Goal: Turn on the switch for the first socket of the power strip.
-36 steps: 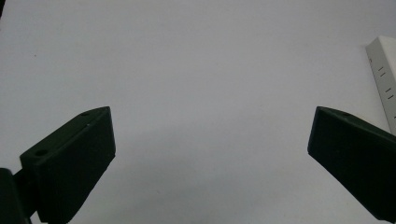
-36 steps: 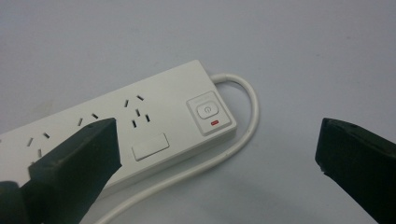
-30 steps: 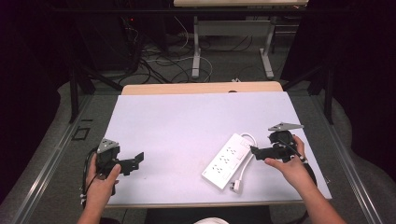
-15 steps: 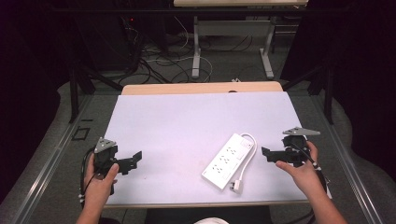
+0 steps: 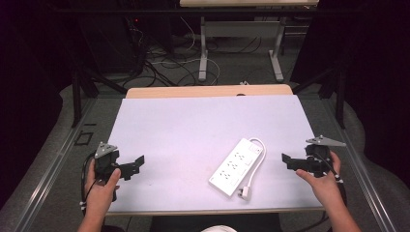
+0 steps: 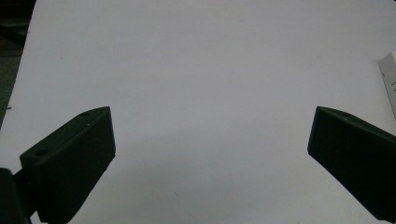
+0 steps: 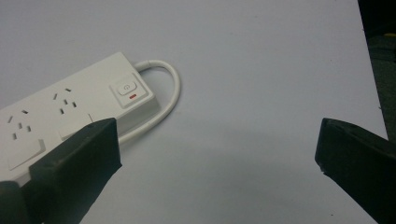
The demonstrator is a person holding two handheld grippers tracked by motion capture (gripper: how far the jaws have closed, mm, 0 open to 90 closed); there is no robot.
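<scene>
- The right hand-held gripper [image 5: 290, 162], jaws wide and empty, has drawn back to the right of the power strip [image 5: 235, 166].
- The power strip lies released on the tabletop [image 5: 193, 125].
- The left hand-held gripper [image 5: 134, 166] stays wide, well left of it.

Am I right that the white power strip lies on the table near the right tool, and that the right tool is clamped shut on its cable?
Not quite. The power strip does lie near the right tool, but that tool is open and holds nothing. The right gripper view shows its jaws wide apart, with the cable lying free on the table.
</scene>
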